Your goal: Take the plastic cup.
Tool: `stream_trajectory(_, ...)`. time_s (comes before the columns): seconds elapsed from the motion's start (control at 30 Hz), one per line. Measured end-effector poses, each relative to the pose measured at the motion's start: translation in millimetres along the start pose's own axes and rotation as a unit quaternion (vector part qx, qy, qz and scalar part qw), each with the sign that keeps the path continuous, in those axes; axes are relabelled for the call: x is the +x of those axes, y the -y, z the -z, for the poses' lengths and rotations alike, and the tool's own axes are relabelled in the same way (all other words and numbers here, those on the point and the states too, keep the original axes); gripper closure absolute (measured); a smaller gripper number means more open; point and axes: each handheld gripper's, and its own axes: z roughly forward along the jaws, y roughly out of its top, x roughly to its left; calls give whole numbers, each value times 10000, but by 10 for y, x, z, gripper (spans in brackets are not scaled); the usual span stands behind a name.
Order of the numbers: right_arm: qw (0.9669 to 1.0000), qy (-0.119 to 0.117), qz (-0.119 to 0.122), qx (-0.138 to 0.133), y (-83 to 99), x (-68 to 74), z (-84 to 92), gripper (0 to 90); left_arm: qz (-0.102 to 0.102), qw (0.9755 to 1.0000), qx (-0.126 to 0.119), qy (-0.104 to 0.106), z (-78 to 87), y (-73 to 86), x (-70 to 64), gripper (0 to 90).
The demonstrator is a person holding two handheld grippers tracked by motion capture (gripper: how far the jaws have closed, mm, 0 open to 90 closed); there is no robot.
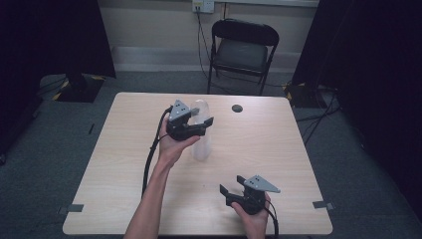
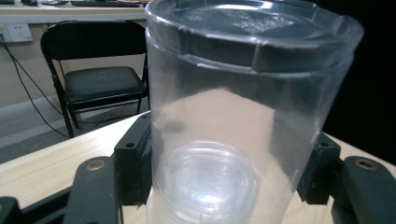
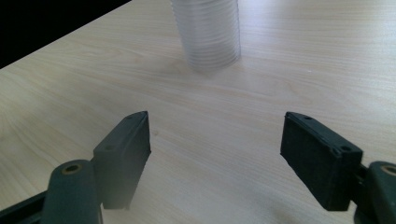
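Near the middle of the table point(image 1: 124, 164), the left gripper point(image 1: 195, 123), held level on an outstretched forearm, clamps the upper part of the clear cup stack point(image 1: 201, 144), while nearer the person the right gripper point(image 1: 230, 190) hovers wide open, well apart from the stack.

No text, label, brand, number or sign can be read in any view. The clear cup stack point(image 2: 243, 116) carries no print, and the table point(image 1: 124, 164), the chair point(image 1: 242, 47) and the wall socket point(image 1: 203, 5) bear nothing legible.
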Motion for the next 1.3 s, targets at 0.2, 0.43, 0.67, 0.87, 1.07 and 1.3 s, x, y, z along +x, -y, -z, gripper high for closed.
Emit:
stream_trajectory(0.2,10000,1,29,-5,0,-5,10,238,149,9997,-134,121,65,-77,33,355)
stream_trajectory(0.43,10000,-3,11,-13,0,-14,12,239,217,9996,-167,114,156,-132,87,358)
stream_trajectory(0.67,10000,-14,28,12,-3,3,-1,240,150,9994,-175,239,343,-202,66,374)
stream_trajectory(0.87,10000,-38,31,2,-2,16,0,241,322,9988,-242,292,543,-190,78,358)
stream_trajectory(1.07,10000,-49,58,-4,-3,20,-7,245,382,9985,-140,362,663,-66,64,355)
stream_trajectory(1.3,9999,-71,145,52,-9,49,-27,250,589,9976,-171,322,781,73,35,369)
